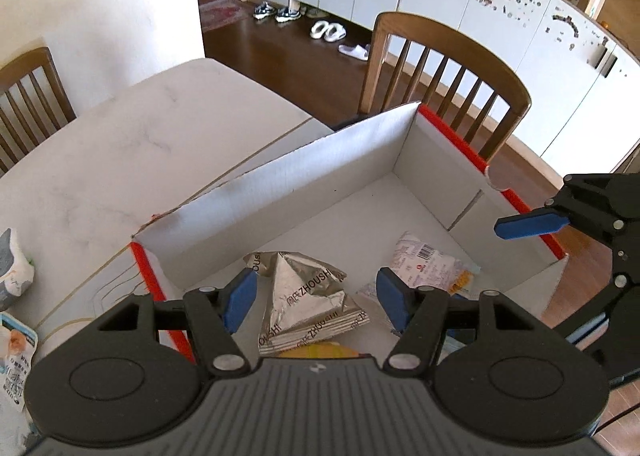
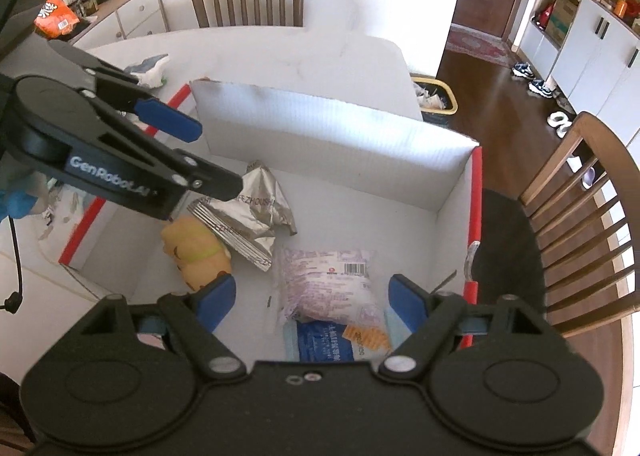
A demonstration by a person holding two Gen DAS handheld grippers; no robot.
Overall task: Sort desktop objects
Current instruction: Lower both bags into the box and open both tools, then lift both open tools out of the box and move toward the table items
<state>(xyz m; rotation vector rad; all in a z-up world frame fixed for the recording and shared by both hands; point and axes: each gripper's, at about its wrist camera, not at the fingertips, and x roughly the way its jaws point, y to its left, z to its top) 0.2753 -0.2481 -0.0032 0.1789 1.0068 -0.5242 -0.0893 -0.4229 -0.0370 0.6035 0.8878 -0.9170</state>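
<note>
Both grippers hung over the box [image 2: 332, 143] on the table [image 1: 120, 143]. The left gripper [image 1: 314, 298] stood partly open and empty, the silver pouch [image 1: 308, 304] lying loose below it. The right gripper [image 2: 312, 304] gaped wide, empty, over the white packet [image 2: 328, 280]. A yellow toy [image 2: 196, 252] lay at the pouch's 8 o'clock, a blue packet [image 2: 320, 344] at the white packet's 6.

Wooden chair [image 1: 448, 71] beside a white table [image 1: 120, 151]; shoes [image 1: 276, 11] and slippers [image 1: 328, 31] on the dark floor near white cabinets [image 1: 500, 15].
</note>
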